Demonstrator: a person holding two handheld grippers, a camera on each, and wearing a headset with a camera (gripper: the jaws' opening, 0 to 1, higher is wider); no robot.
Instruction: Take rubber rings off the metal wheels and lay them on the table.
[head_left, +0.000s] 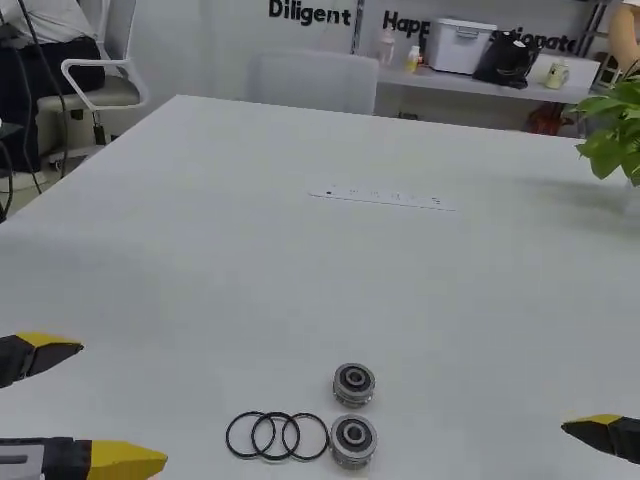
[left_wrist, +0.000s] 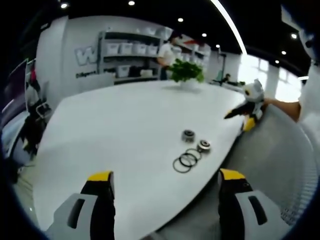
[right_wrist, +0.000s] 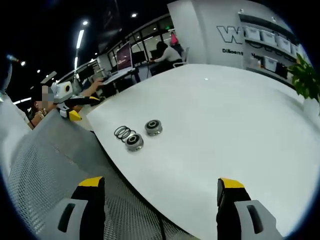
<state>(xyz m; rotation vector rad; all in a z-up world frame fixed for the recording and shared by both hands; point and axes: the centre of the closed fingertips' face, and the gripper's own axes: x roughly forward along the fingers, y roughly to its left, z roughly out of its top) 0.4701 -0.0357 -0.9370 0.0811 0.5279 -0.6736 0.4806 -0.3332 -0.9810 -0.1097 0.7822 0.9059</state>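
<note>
1. Yellow-tipped, the left gripper (head_left: 120, 405) sits lowest and nearest in the head view, at the bottom left corner. It is held low over the near edge of the worktop (head_left: 300, 270) and points to the right.
2. Its jaws stand wide apart in the left gripper view (left_wrist: 166, 176), with nothing between them and nothing touching them.
3. From the bottom right of the head view comes the right gripper (head_left: 600, 432), one yellow-tipped jaw showing, pointed left. In the left gripper view a hand (left_wrist: 281, 102) holds it just off the worktop's edge.
4. In the right gripper view its jaws (right_wrist: 161, 182) are also spread wide and empty, above the worktop's near edge.
5. The worktop is white and broad, running away to a grey chair (head_left: 315, 80) at its far side.
6. A leafy green plant (head_left: 615, 130) stands at the far right.
7. A long white strip (head_left: 385, 197) lies flat near the middle of the worktop.
8. Two metal wheels (head_left: 354, 384) sit close to the near edge between the grippers and well apart from both, one just behind the other.
9. Three black rubber rings (head_left: 277, 436) lie flat on the worktop in an overlapping row, just left of the nearer wheel (head_left: 353, 438).
10. Whether either wheel carries a ring cannot be told.
</note>
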